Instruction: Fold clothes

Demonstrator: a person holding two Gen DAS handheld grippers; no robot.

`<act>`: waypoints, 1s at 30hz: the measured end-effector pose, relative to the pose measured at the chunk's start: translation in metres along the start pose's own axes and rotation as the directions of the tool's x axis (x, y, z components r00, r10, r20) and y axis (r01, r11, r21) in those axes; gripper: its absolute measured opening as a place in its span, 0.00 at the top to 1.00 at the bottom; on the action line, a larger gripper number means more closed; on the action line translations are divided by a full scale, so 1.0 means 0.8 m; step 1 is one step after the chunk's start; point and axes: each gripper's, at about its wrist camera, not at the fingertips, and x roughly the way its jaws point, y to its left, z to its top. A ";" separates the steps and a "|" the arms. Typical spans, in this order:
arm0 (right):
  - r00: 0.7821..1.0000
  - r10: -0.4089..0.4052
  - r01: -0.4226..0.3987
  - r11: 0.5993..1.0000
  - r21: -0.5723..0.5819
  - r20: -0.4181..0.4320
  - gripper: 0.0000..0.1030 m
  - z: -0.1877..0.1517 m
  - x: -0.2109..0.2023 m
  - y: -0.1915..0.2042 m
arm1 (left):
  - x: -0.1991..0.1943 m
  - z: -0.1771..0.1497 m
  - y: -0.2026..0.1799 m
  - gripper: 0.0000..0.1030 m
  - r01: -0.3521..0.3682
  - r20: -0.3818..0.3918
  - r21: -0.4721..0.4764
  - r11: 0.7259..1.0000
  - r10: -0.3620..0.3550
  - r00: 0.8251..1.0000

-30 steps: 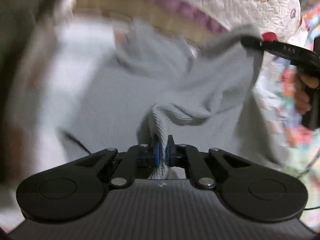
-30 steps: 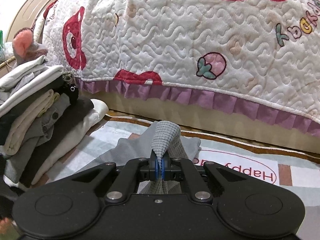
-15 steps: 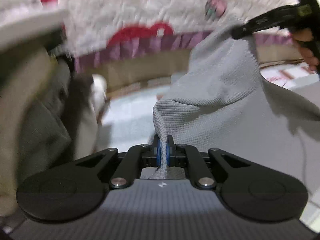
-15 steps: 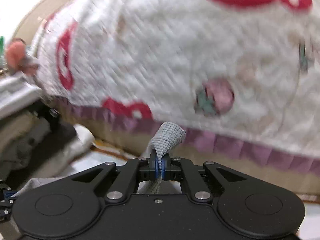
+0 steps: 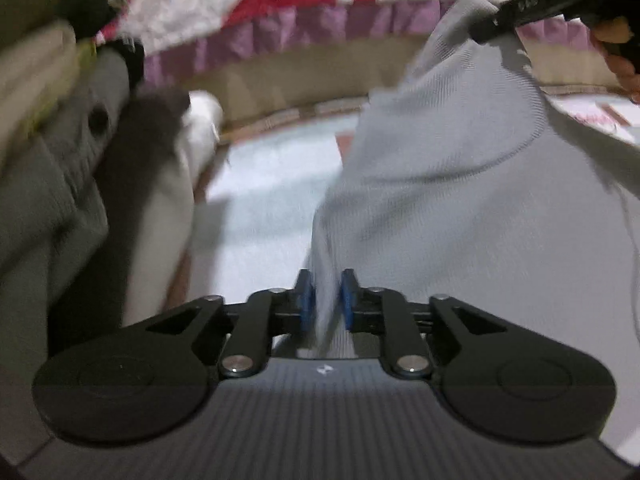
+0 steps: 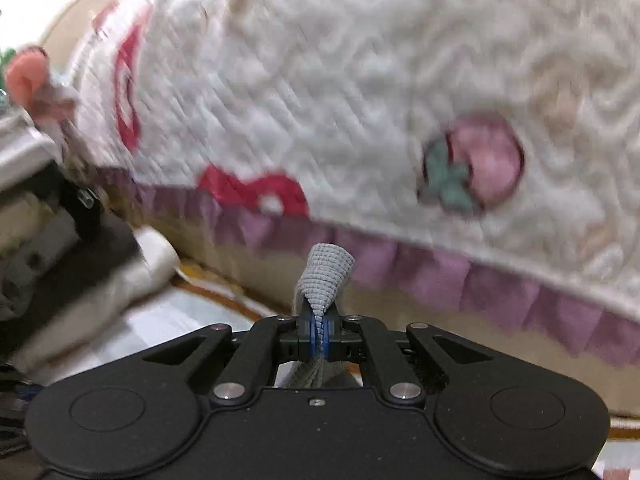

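Observation:
A grey ribbed garment [image 5: 448, 184] hangs stretched between my two grippers above a floor mat. My left gripper [image 5: 325, 300] has its blue pads parted a little, and the blurred cloth edge slips between them. My right gripper [image 6: 320, 334] is shut on a bunched corner of the grey garment [image 6: 326, 276]. In the left wrist view the right gripper [image 5: 520, 4] holds the cloth's upper right corner high, with a hand behind it.
A pile of folded clothes [image 5: 60, 152] sits at the left, also in the right wrist view [image 6: 60, 248]. A bed with a white quilted cover [image 6: 360, 80] and purple frill stands ahead. A pale mat [image 5: 272, 184] covers the floor.
My left gripper's pads have parted from shut and the cloth is sliding in them. Both grippers swung left toward the clothes pile. The right gripper keeps its hold.

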 end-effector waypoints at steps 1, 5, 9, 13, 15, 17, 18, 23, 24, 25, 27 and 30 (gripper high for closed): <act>0.998 -0.035 0.036 0.999 0.013 -0.056 0.94 -0.005 0.011 -0.005 | -0.001 -0.005 0.001 0.73 0.007 -0.022 0.004 1.000 -0.007 1.000; 0.961 -0.209 0.227 0.971 0.082 -0.181 0.69 -0.014 0.024 -0.026 | -0.008 -0.012 0.006 0.57 0.020 -0.053 0.017 1.000 -0.019 0.998; 0.959 -0.219 0.255 0.943 0.212 -0.180 0.60 0.010 0.011 -0.032 | -0.016 -0.019 0.011 0.57 0.033 -0.084 0.029 0.999 -0.030 0.996; 0.951 -0.169 0.234 0.941 0.245 -0.259 0.46 0.020 0.046 -0.012 | -0.021 -0.025 0.019 0.57 0.051 -0.114 0.016 0.999 -0.049 0.992; 0.938 -0.157 0.237 0.940 0.246 -0.308 0.42 0.021 0.070 0.000 | -0.021 -0.025 0.025 0.57 0.067 -0.127 -0.020 0.998 -0.069 0.989; 0.924 -0.143 0.241 0.939 0.247 -0.356 0.42 0.022 0.093 0.012 | -0.023 -0.028 0.027 0.56 0.070 -0.131 -0.021 0.997 -0.073 0.989; 0.915 -0.136 0.242 0.938 0.248 -0.379 0.41 0.023 0.105 0.018 | -0.023 -0.030 0.028 0.56 0.071 -0.134 -0.018 0.997 -0.073 0.988; 0.864 -0.100 0.250 0.935 0.249 -0.493 0.41 0.026 0.163 0.049 | -0.026 -0.034 0.048 0.57 0.134 -0.146 -0.093 0.987 -0.147 0.978; 0.855 -0.093 0.251 0.935 0.249 -0.511 0.46 0.027 0.173 0.054 | -0.027 -0.034 0.052 0.58 0.146 -0.147 -0.111 0.983 -0.162 0.976; 0.863 -0.093 0.243 0.938 0.246 -0.497 0.61 0.028 0.171 0.054 | -0.027 -0.035 0.055 0.58 0.152 -0.149 -0.123 0.981 -0.170 0.974; 0.879 -0.093 0.227 0.944 0.240 -0.468 0.92 0.030 0.167 0.054 | -0.027 -0.036 0.055 0.58 0.154 -0.155 -0.117 0.981 -0.171 0.973; 0.901 -0.091 0.204 0.952 0.229 -0.424 0.92 0.033 0.161 0.053 | -0.030 -0.036 0.050 0.58 0.144 -0.164 -0.090 0.986 -0.157 0.974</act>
